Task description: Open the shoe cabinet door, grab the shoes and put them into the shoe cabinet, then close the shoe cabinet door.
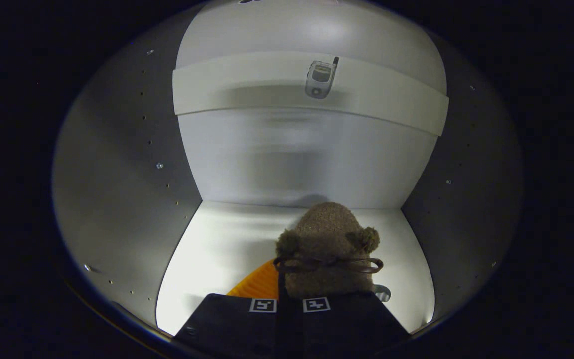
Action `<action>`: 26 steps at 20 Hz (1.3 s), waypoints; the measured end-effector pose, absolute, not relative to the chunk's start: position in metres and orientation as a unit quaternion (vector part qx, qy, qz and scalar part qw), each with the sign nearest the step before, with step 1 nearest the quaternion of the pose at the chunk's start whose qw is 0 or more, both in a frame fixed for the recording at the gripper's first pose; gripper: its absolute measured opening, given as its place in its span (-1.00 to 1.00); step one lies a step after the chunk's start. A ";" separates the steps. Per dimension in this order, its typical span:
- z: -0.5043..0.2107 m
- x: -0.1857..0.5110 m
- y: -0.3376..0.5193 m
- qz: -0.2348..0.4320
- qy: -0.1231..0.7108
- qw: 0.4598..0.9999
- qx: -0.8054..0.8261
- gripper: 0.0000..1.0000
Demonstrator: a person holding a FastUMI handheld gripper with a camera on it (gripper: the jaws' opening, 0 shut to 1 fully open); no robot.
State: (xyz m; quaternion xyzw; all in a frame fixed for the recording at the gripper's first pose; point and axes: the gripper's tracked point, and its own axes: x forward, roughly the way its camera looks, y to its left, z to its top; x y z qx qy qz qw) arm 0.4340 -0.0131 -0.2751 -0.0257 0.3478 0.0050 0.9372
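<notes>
One brown fuzzy slipper (327, 249) with two pom-poms and a bow sits on the shoe cabinet (117, 174) floor, pinched between the nearly closed fingers of the hand-held gripper (289, 305). One flip phone (321, 78) lies on the single shelf (247, 85) beyond.

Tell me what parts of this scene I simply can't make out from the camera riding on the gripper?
- Brown fuzzy slipper: its rear end and sole are hidden behind the gripper, whose fingers sit close together around it.
- Orange piece beside the slipper: mostly covered by the fingers; unidentifiable.
- Small phone-like device on the upper shelf: too small for detail.
- Cabinet door: out of frame.
</notes>
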 end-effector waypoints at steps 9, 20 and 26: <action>-0.275 0.413 -0.012 -0.001 0.365 0.930 -0.040 0.01; -0.192 0.332 -0.025 -0.046 0.273 0.960 -0.034 0.98; -0.131 0.252 -0.036 -0.065 0.207 0.976 -0.023 0.97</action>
